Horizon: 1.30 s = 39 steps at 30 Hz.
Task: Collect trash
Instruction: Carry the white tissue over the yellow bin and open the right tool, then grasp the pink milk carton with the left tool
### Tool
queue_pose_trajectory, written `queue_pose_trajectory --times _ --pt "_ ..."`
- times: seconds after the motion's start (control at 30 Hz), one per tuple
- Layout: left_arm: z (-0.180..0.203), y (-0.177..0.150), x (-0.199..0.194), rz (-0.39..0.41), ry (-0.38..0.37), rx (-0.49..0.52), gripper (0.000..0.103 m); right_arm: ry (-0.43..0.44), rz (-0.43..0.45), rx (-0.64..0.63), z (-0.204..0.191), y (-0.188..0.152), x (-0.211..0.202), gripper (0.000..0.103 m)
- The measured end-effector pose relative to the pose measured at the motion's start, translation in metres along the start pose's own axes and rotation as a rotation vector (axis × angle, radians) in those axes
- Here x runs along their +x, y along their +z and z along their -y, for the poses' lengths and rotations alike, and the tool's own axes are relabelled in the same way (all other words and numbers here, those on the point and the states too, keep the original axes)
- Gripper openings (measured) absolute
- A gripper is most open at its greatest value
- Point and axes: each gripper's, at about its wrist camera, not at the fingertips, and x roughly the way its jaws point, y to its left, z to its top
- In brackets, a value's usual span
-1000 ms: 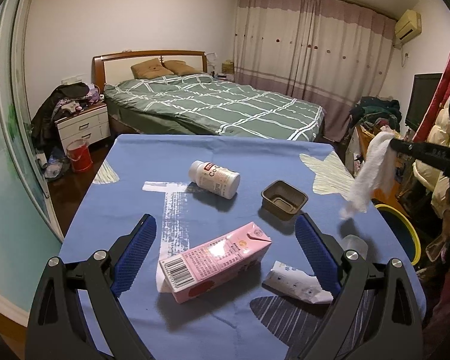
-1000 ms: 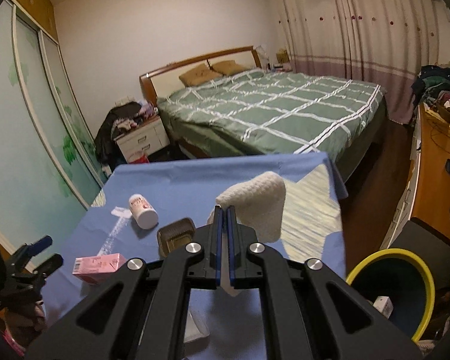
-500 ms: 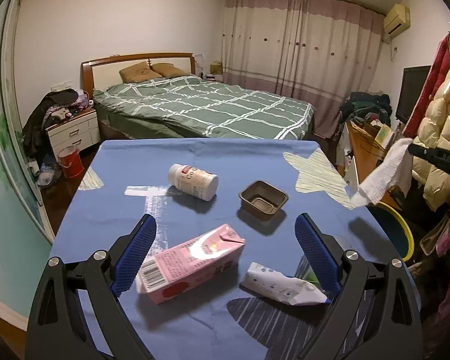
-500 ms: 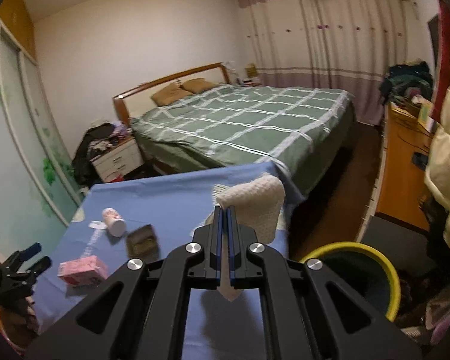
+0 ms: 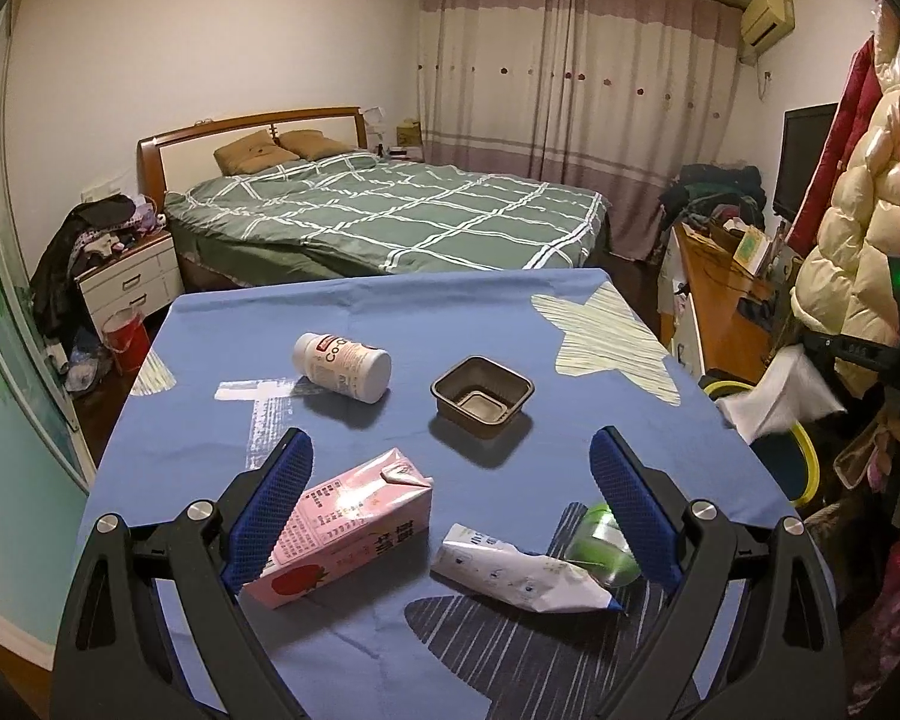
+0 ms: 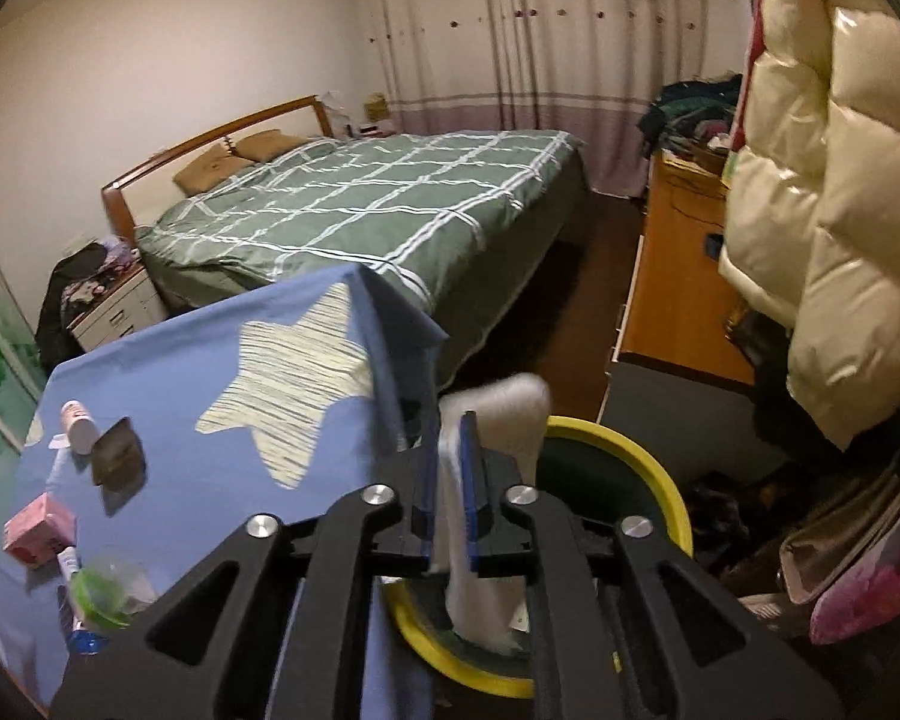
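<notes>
My right gripper [image 6: 450, 468] holds a white tissue [image 6: 504, 414] over the yellow-rimmed bin [image 6: 624, 450] beside the table; its jaws have parted a little, the tissue still between them. The tissue [image 5: 780, 402] also shows at the right in the left wrist view. My left gripper [image 5: 450, 480] is open and empty above the blue table [image 5: 390, 312]. On it lie a pink carton [image 5: 354, 522], a white wrapper [image 5: 522, 576], a green-lidded cup [image 5: 600, 546], a brown tray [image 5: 482, 397] and a white bottle [image 5: 342, 358].
A green bed [image 5: 390, 216] stands beyond the table. A wooden desk [image 6: 672, 276] and hanging padded coats [image 6: 822, 228] are to the right of the bin. A nightstand [image 5: 129, 282] and red bucket [image 5: 123, 330] stand at the left.
My right gripper swung right and down from over the table to above the bin, and its jaws parted slightly. The left gripper drew back a little and stayed open.
</notes>
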Motion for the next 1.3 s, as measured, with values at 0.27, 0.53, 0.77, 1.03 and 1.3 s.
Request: queue_pose_trajectory --times 0.27,0.53,0.77,1.03,1.3 --pt "-0.001 0.001 -0.001 -0.003 0.003 -0.002 0.092 0.016 0.03 0.012 -0.007 -0.006 0.002 0.025" --pt "-0.018 -0.007 0.005 -0.032 0.008 -0.027 0.092 0.138 -0.001 -0.07 -0.076 -0.026 0.026 0.033" --pt "-0.051 -0.025 0.016 -0.086 0.061 -0.081 0.092 0.159 -0.051 -0.137 -0.128 -0.037 0.056 0.034" --pt "-0.079 -0.048 0.029 -0.143 0.091 -0.139 0.092 0.164 -0.08 -0.137 -0.136 -0.043 0.069 0.035" --pt "-0.071 -0.059 0.04 -0.193 0.034 -0.148 0.092 0.177 -0.079 -0.143 -0.137 -0.044 0.071 0.041"
